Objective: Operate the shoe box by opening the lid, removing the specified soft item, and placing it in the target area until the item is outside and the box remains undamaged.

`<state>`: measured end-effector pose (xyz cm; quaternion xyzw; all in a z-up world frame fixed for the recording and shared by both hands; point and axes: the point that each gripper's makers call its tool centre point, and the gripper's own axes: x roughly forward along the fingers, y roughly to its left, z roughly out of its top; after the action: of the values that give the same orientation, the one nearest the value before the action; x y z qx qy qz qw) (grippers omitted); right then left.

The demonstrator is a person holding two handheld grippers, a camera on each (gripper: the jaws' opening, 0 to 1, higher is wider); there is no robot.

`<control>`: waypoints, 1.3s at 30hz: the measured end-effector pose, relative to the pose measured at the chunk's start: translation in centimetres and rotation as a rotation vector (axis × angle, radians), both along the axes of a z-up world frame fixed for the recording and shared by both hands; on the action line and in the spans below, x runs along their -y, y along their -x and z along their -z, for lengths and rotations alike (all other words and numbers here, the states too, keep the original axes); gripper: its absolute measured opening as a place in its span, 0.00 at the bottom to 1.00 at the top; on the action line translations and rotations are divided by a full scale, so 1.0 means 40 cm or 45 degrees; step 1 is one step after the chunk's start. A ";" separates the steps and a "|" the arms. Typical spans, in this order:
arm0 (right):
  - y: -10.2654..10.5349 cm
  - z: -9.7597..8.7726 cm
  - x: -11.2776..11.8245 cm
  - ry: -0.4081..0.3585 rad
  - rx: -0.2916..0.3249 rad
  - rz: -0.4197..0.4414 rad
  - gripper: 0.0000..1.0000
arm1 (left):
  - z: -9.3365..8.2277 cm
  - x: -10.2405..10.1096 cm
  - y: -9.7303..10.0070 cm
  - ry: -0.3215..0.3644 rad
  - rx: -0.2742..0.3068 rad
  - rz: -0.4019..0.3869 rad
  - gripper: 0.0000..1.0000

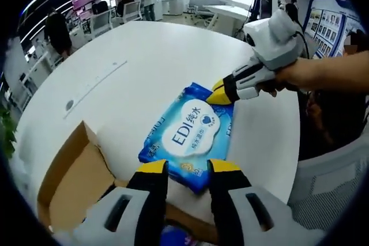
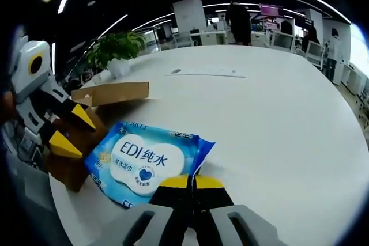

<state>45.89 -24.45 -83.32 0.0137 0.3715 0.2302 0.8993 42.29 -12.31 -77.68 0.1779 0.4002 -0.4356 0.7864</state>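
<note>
- The wet-wipe pack (image 1: 190, 136) lies flat on the white desk (image 1: 144, 56), just beside the open shoe box (image 1: 75, 182).
- Right hand-held gripper (image 2: 185, 181) is clenched on the pack's edge.
- Left hand-held gripper (image 1: 187, 168), jaws apart, sits at the pack's opposite edge.

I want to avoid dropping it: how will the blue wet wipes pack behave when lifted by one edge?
The blue wet wipes pack looks like soft film packaging, so it will probably sag rather than stay flat. Its glossy surface may be slippery. The right tongs appear shut on only a thin edge, so the hold could slip. It lies flat on the white table, so rolling is unlikely.
</note>
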 end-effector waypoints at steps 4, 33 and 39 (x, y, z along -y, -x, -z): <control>0.010 0.001 0.001 -0.010 -0.008 0.018 0.00 | -0.015 -0.006 0.006 0.024 0.006 -0.009 0.28; 0.036 -0.031 0.018 0.020 -0.012 0.057 0.03 | -0.067 -0.218 -0.016 0.137 0.018 -0.200 0.28; 0.047 -0.053 0.015 0.035 -0.002 0.049 0.07 | -0.062 -0.269 -0.007 0.126 0.015 -0.228 0.29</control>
<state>44.00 -25.05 -81.22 0.0086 0.3752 0.2079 0.9033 42.58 -1.53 -75.22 0.1050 0.3878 -0.3819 0.8323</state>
